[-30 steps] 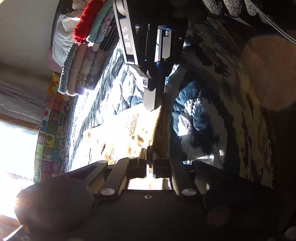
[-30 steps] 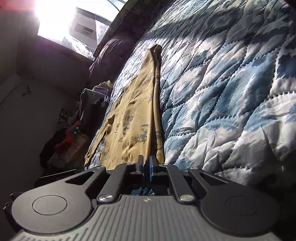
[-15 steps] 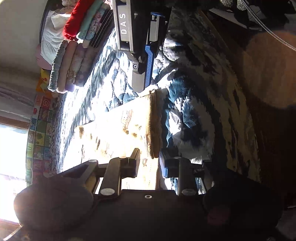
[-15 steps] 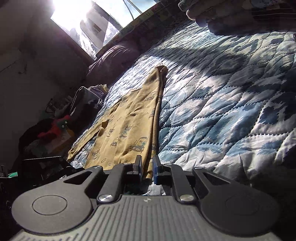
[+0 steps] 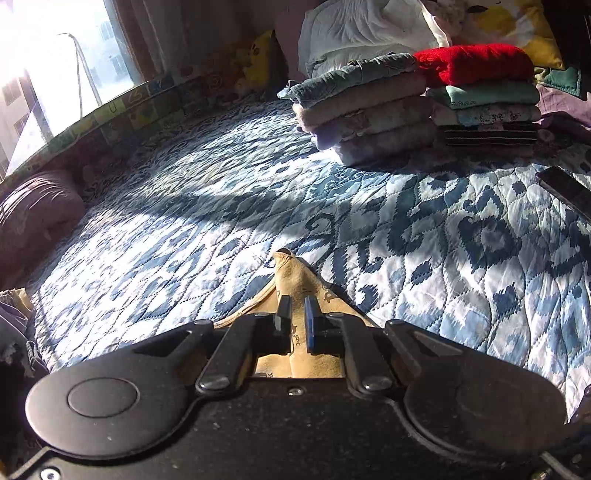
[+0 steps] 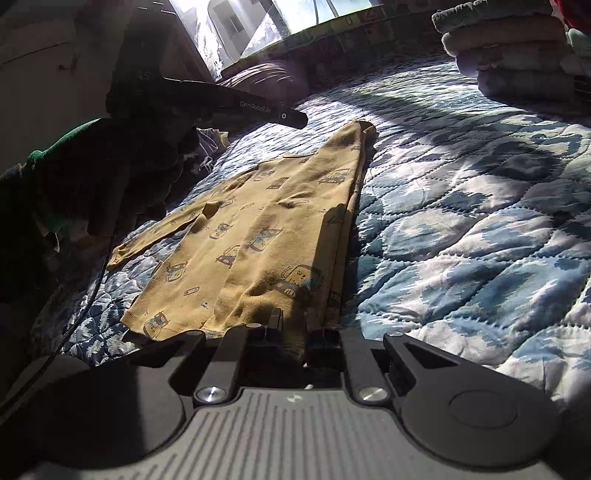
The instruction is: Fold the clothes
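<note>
A home bedroom: a bed under a blue-and-white quilted bedspread (image 5: 424, 236), pillows (image 5: 362, 33) at its head, stacks of folded clothes (image 5: 417, 107) on it, and a sunlit window (image 5: 55, 66) alongside.

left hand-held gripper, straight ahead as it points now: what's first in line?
Likely the yellow shirt's tip just past the left hand-held gripper, then bare blue quilt. The folded stacks sit off to the right; depth is unclear.
</note>
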Demonstrator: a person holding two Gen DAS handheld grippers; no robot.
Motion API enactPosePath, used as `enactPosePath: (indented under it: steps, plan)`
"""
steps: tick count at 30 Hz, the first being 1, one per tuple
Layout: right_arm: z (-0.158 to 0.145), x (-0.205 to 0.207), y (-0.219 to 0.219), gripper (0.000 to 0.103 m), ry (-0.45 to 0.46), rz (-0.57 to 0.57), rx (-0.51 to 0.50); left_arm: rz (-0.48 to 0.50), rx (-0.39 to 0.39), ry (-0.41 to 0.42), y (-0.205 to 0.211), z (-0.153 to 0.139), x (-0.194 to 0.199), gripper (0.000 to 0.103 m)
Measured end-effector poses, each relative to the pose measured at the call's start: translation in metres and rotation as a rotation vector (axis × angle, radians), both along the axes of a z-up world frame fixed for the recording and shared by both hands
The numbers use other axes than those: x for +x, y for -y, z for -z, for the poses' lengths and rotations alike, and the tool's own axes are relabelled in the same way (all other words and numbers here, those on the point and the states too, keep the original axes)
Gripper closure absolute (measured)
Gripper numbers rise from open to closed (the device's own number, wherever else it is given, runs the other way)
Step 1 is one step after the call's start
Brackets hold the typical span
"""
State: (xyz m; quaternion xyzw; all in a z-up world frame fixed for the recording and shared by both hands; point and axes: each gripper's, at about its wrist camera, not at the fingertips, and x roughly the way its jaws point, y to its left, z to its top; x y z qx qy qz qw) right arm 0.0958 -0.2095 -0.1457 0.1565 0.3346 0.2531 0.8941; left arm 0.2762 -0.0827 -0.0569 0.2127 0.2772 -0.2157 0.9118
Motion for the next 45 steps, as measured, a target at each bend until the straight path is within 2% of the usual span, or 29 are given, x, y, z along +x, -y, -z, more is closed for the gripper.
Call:
enactPosePath:
  steps: [4, 6, 8, 12, 15, 20, 23, 26, 28, 32, 33, 36, 37, 39, 42, 45]
  plan:
    - [0.003, 0.001, 0.002, 0.090, -0.011, -0.002, 0.021, -0.043, 0.006, -0.076, 0.023, 0.023, 0.057, 0.098]
    - [0.003, 0.002, 0.000, 0.090, -0.005, -0.013, 0.008, -0.055, -0.003, -0.123, 0.026, 0.035, 0.074, 0.098]
    - [0.004, 0.001, -0.002, 0.090, 0.001, -0.019, -0.003, -0.060, 0.026, -0.147, 0.029, 0.049, 0.088, 0.099]
    - [0.004, 0.002, -0.003, 0.090, 0.003, -0.025, -0.004, -0.062, 0.002, -0.158, 0.027, 0.040, 0.093, 0.099]
    - [0.004, 0.002, -0.002, 0.090, 0.000, -0.017, 0.005, -0.066, -0.054, -0.145, 0.020, 0.025, 0.093, 0.099]
    - [0.003, 0.003, -0.004, 0.090, 0.001, -0.017, -0.002, -0.106, 0.000, -0.204, 0.030, 0.050, 0.115, 0.100]
    - [0.003, 0.004, -0.005, 0.089, 0.001, -0.016, -0.005, -0.160, -0.090, -0.213, 0.021, 0.037, 0.118, 0.099]
    - [0.000, 0.002, -0.005, 0.080, 0.014, -0.016, 0.008, -0.176, -0.142, -0.159, 0.008, 0.015, 0.098, 0.099]
    - [-0.004, 0.000, -0.005, 0.069, 0.032, -0.016, 0.015, -0.189, -0.178, -0.131, -0.005, 0.002, 0.080, 0.099]
    - [-0.014, -0.008, -0.001, 0.067, 0.087, 0.021, -0.002, -0.258, -0.282, -0.103, -0.054, -0.019, 0.025, 0.092]
    - [-0.016, -0.011, 0.001, 0.067, 0.107, 0.033, -0.002, -0.281, -0.304, -0.101, -0.067, -0.021, 0.011, 0.086]
    - [-0.022, -0.016, 0.001, 0.066, 0.148, 0.039, -0.011, -0.378, -0.414, -0.105, -0.117, -0.024, -0.039, 0.072]
    - [-0.021, -0.017, 0.000, 0.066, 0.148, 0.039, -0.012, -0.410, -0.449, -0.108, -0.133, -0.024, -0.055, 0.064]
    - [-0.021, -0.018, -0.002, 0.064, 0.146, 0.040, -0.015, -0.481, -0.479, -0.102, -0.162, -0.020, -0.086, 0.051]
    - [-0.018, -0.020, -0.006, 0.063, 0.145, 0.042, -0.022, -0.587, -0.503, -0.102, -0.201, -0.010, -0.118, 0.050]
    - [-0.017, -0.021, -0.006, 0.064, 0.125, 0.047, 0.024, -0.709, -0.593, -0.119, -0.243, 0.001, -0.143, 0.050]
